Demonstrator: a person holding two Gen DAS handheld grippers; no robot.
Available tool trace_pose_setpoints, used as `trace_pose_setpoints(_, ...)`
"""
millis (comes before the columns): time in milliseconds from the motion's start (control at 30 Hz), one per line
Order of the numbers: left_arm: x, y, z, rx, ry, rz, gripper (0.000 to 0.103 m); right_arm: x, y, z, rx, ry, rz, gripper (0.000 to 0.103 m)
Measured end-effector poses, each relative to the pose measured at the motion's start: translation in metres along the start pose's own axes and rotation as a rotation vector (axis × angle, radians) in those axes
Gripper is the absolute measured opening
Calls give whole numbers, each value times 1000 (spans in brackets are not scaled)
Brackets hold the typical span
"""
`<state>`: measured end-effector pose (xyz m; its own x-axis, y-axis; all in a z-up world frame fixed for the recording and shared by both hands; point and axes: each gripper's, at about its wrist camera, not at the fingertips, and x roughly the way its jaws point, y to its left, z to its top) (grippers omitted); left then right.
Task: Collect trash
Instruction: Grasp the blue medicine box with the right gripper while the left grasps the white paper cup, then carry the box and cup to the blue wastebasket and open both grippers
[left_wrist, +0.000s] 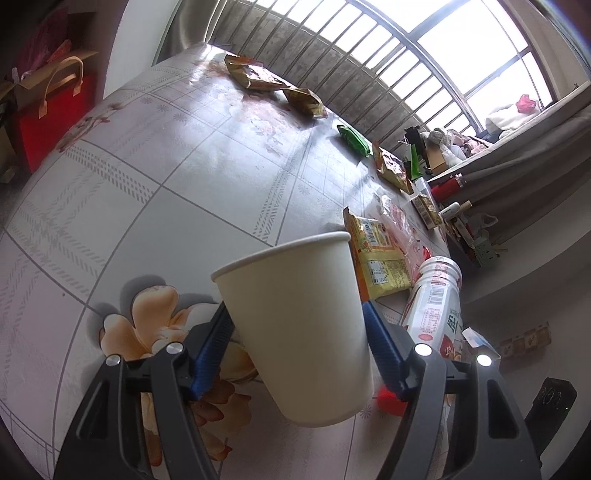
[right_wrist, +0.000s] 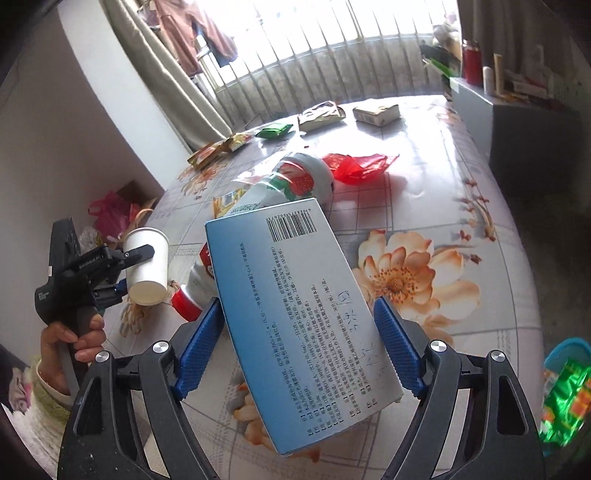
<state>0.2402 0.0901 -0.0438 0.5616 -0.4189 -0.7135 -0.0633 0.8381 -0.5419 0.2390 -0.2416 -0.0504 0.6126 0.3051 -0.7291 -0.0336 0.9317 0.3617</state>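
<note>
Foreground, left wrist view: left gripper (left_wrist: 295, 345) clamps a tilted paper cup (left_wrist: 295, 328) at lower centre. Right wrist view: right gripper (right_wrist: 303, 347) grips a blue-white carton (right_wrist: 303, 314) at centre. Behind, a strawberry-print bottle (right_wrist: 295, 181) and wrappers (right_wrist: 321, 114) lie on the counter (right_wrist: 461, 280).

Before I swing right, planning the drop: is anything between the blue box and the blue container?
Nothing visible: between the box in the right gripper and the blue container lies only bare tablecloth.
</note>
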Motion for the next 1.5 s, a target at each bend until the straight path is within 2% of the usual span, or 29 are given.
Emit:
trace_pose_setpoints(100,-8,-1,-3,12,-16,-9,68,-6,-5,-9,69,-3,-6,77)
trace_pose_setpoints(367,-23,-1,-11,24,-26,-29,68,-22,-19,-27,227,-21,44,76)
trace_pose_setpoints(700,-44,-8,-20,73,-50,-57,68,-36,-28,-44,326,-38,52,75)
trace_pose_setpoints(800,-47,-12,-22,103,-46,-46,68,-40,-28,-48,331,-32,-3,75)
trace_pose_setpoints(967,-50,-18,-28,129,-45,-36,68,-40,-21,-53,242,2,-207,76)
trace_pose_setpoints(1000,-51,-20,-30,134,-48,-39,68,-38,-21,-54,231,10,-220,76)
trace_pose_setpoints(1500,-57,-53,-78,314,-53,-46,68,-24,-18,-67,211,88,-247,85)
